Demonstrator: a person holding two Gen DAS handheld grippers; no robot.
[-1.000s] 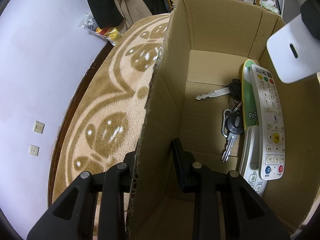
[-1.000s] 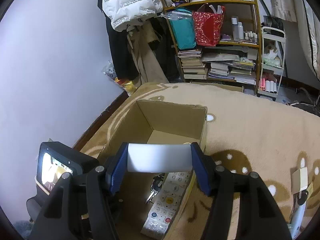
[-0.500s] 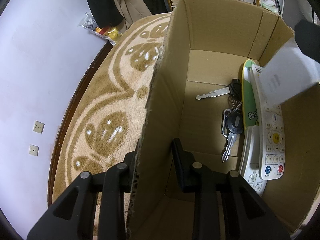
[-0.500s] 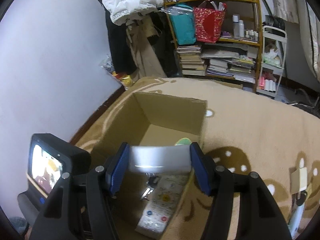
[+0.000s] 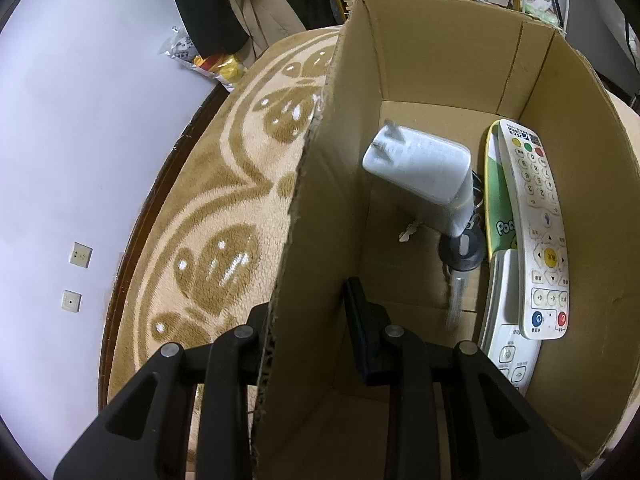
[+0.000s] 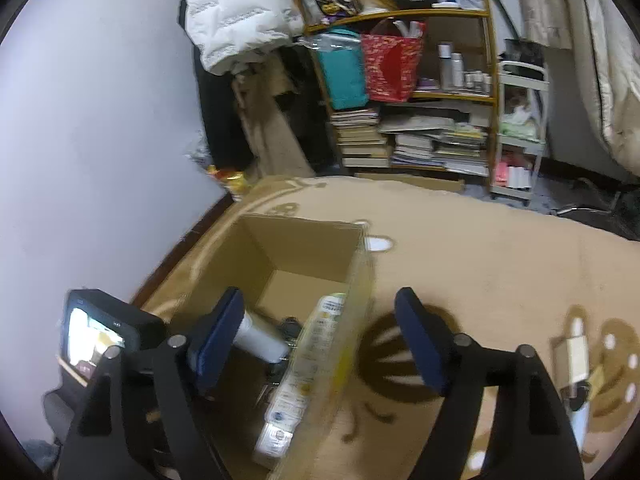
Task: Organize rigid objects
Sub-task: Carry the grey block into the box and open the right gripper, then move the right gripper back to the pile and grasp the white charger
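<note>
In the left wrist view, the left gripper (image 5: 308,336) sits at the bottom centre of the frame, its two black fingers closed on the near left wall of a cardboard box (image 5: 320,208), one finger outside and one inside. The box stands on a beige patterned rug (image 5: 224,184) that fills the left middle of the frame.

Inside the box, a white charger (image 5: 420,168) with its plug prongs pointing to the upper left is in the centre of the frame, tilted, its lower end over a bunch of keys (image 5: 460,256); whether it rests on them cannot be told. Along the right wall lies a white remote control (image 5: 536,232) on top of a green-edged flat item (image 5: 496,216), with a second white remote (image 5: 512,344) below it.

In the right wrist view, the right gripper (image 6: 320,344) is in the lower centre of the frame, above the box (image 6: 304,248), with its blue-padded fingers (image 6: 420,344) wide apart and holding nothing. The charger (image 6: 256,336) shows just beside the left finger, down in the box. A cluttered bookshelf (image 6: 420,120) fills the upper centre, and another small white item (image 6: 576,356) lies on the rug at the right edge.
</note>
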